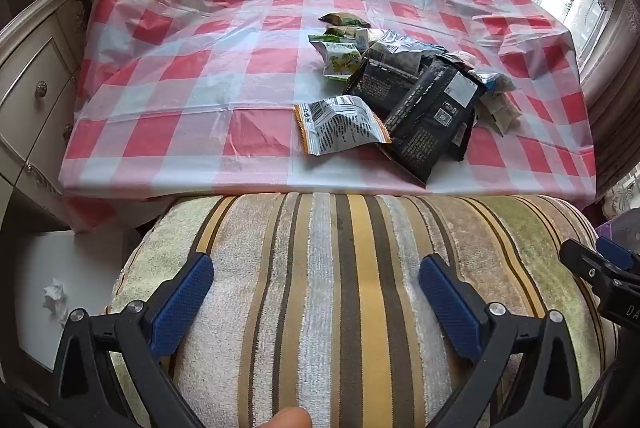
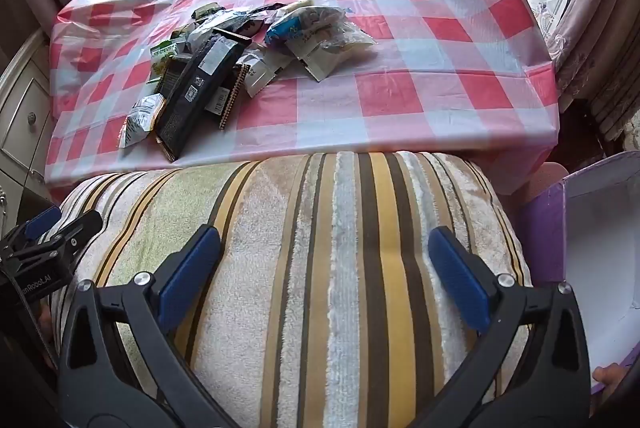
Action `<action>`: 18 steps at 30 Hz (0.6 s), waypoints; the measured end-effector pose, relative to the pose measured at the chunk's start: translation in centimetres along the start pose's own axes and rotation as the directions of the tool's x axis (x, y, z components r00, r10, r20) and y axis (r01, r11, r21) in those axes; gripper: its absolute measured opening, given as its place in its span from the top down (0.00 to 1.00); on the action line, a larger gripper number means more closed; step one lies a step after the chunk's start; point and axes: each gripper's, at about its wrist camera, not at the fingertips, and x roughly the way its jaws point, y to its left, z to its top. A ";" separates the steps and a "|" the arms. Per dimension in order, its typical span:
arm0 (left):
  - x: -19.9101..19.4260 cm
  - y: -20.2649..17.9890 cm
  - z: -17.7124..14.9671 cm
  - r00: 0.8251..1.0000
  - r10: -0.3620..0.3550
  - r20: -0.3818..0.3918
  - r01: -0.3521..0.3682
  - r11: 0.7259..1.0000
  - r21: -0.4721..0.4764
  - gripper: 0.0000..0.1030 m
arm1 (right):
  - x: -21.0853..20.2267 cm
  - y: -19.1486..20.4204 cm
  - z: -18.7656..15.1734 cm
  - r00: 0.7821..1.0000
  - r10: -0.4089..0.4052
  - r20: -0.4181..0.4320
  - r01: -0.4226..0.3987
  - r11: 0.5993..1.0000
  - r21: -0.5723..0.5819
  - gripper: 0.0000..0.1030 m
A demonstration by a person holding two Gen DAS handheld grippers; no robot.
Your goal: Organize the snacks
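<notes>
Both grippers have their jaws wide apart with nothing between them: the left gripper and the right gripper hang over a striped fuzzy blanket. Past it, in the middle of the left view, the pile of snacks sits on the red checked tablecloth. A purple box is at the right edge of the right view.

Beyond my jaws I see a red-and-white checked tablecloth carrying black, silver and green snack packets. Under the jaws lies a blanket striped yellow, brown, cream and green. My pads are blue; right of the right jaws, a purple box.
</notes>
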 end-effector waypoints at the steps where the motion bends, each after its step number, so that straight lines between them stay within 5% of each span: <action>1: 0.0 0.0 0.0 1.000 0.000 0.005 0.000 1.000 0.002 0.00 | 0.0 0.0 0.0 1.000 -0.003 0.000 0.003 1.000 -0.002 0.00; 18: 0.0 -0.8 0.6 1.000 0.026 -0.001 -0.026 0.999 0.045 0.00 | 0.1 0.0 -0.1 1.000 -0.002 -0.003 0.002 1.000 0.000 0.00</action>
